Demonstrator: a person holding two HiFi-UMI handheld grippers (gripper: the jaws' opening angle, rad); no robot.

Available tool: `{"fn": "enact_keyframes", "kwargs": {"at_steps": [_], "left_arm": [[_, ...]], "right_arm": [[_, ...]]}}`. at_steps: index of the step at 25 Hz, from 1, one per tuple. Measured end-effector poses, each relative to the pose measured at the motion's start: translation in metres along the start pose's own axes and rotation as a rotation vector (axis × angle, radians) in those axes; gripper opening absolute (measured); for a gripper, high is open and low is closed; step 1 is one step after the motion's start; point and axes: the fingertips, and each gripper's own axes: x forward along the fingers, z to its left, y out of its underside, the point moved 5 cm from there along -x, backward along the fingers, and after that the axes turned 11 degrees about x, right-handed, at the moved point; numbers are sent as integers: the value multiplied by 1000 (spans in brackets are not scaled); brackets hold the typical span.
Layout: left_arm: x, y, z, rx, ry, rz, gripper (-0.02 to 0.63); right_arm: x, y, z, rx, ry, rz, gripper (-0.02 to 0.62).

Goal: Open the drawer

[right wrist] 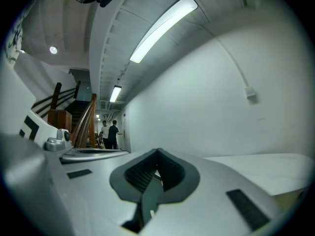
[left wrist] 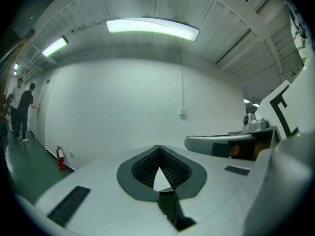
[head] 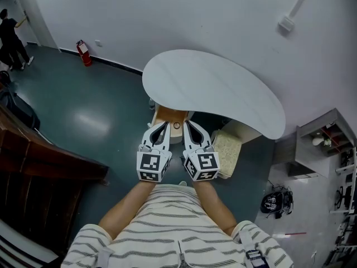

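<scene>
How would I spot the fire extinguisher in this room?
Follow the long white wall down to the green floor, left of the curved white table. The fire extinguisher stands there, the only red thing against it.

Red fire extinguisher point(head: 83, 53) by white wall point(head: 184, 15)

My left gripper point(head: 160, 128) and right gripper point(head: 192, 128) are pale grey, pads point(left wrist: 145, 168) dark and ribbed, cubes point(head: 153, 166) in black-and-white squares. Tabletop point(head: 212, 88) white, floor point(head: 95, 113) teal, extinguisher point(head: 83, 53) red — my shirt point(head: 173, 216) white with dark stripes.
</scene>
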Motion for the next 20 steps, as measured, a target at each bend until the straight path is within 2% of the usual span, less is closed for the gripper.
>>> {"fn": "enact_keyframes", "kwargs": {"at_steps": [7,20], "left_arm": [[0,-2,-2,36,-6,-13,6],[5,-2,-7,35,-8,-17,5]], "right_arm": [[0,2,-2,-3,-2,3,14],[-2,2,-12,-12,4,4,14]]}}
